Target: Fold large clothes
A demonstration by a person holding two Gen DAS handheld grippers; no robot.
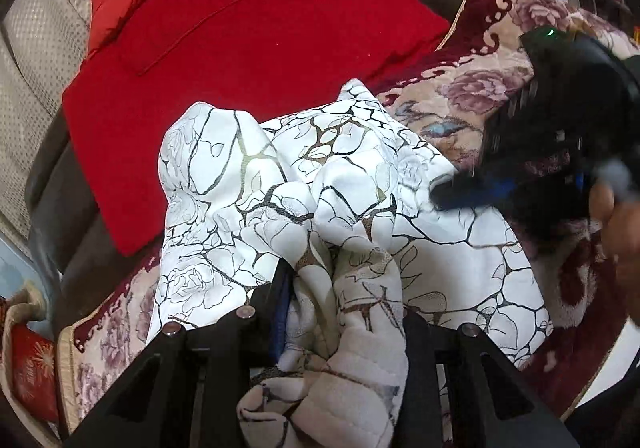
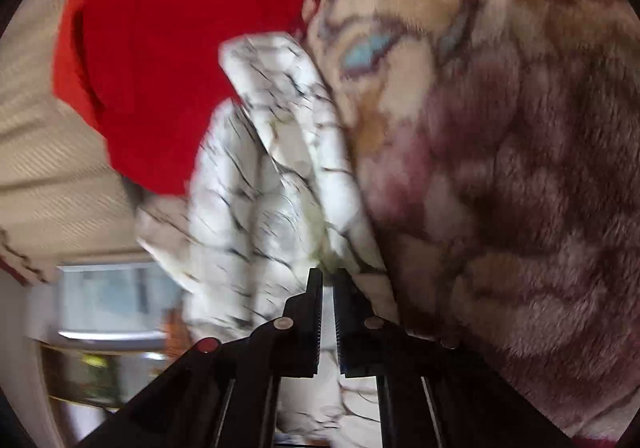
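Two claws grip one white garment (image 1: 352, 183) printed with dark vein-like rose outlines, bunched on a floral plush blanket (image 1: 472, 95) beside a red cushion (image 1: 248, 47). Its crumpled length runs from the left claw (image 1: 344, 288), clenched on a thick fold, toward the right claw (image 2: 328, 276). That claw, rolled sideways, pinches an edge.

Your left hand-held gripper (image 1: 340, 288) is clamped on a thick bunch of the white garment (image 1: 328, 175). Your right hand-held gripper (image 2: 328, 280) is rolled sideways, jaws nearly closed, pinching the garment's edge, your hand (image 1: 616, 215) behind it.
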